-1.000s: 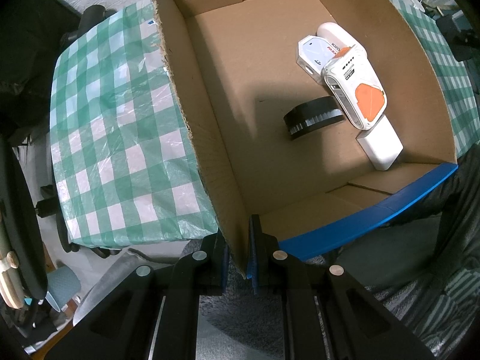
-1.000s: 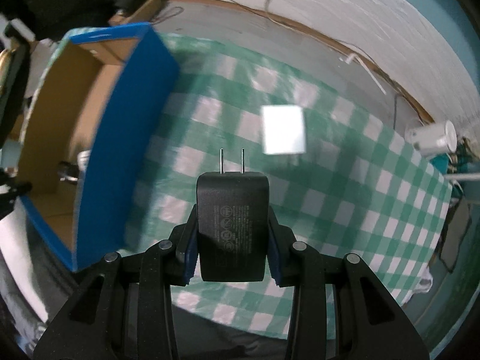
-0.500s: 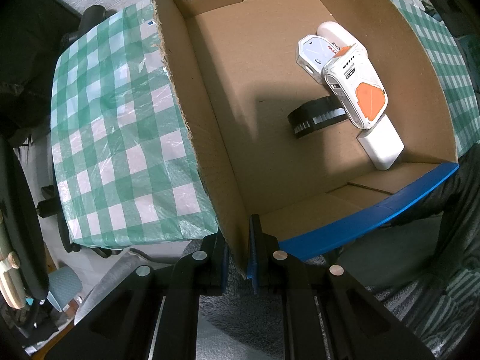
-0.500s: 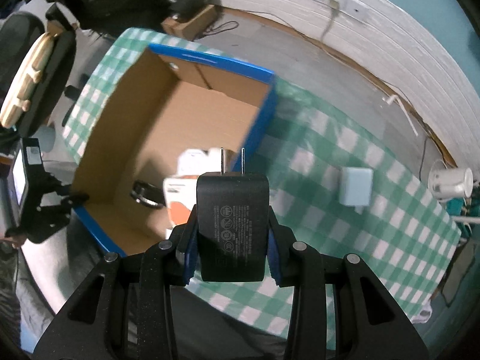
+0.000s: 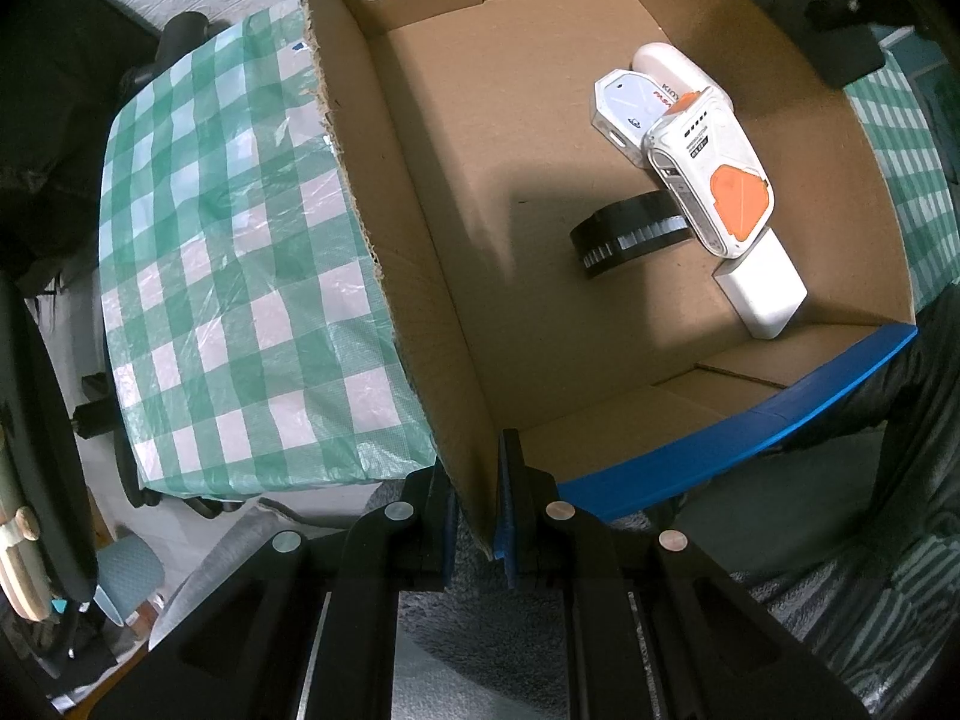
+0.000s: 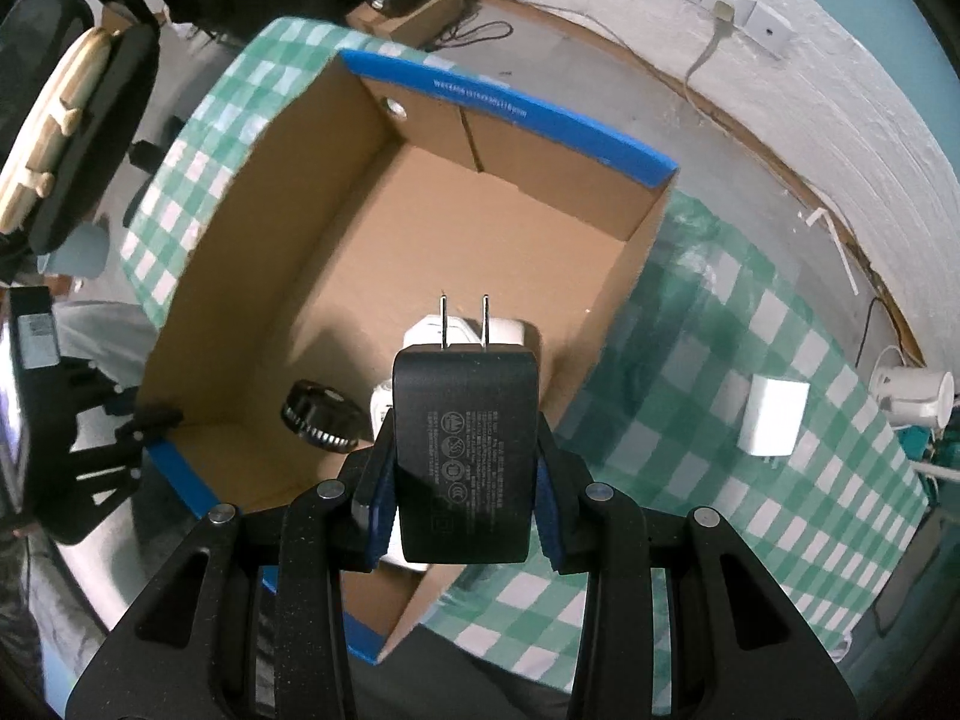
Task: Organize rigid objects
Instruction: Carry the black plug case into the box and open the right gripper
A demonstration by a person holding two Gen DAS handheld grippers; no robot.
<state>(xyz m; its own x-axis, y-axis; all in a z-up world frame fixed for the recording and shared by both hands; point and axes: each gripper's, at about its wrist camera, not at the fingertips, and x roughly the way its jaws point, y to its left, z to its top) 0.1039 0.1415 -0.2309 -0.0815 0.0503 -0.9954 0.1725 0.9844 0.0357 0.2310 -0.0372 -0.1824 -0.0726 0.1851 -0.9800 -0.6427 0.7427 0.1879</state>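
Clamping the black charger (image 6: pixel 467 450), right gripper (image 6: pixel 465 468) hovers over the box (image 6: pixel 414 240); left gripper (image 5: pixel 474 504) pinches its wall.

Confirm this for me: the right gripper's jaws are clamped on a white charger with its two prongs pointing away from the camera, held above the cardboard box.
Not quite: the charger is black, not white, as the right wrist view shows. The rest holds: the right gripper has its jaws clamped on it, the two prongs point away from the camera, and it hangs above the cardboard box.
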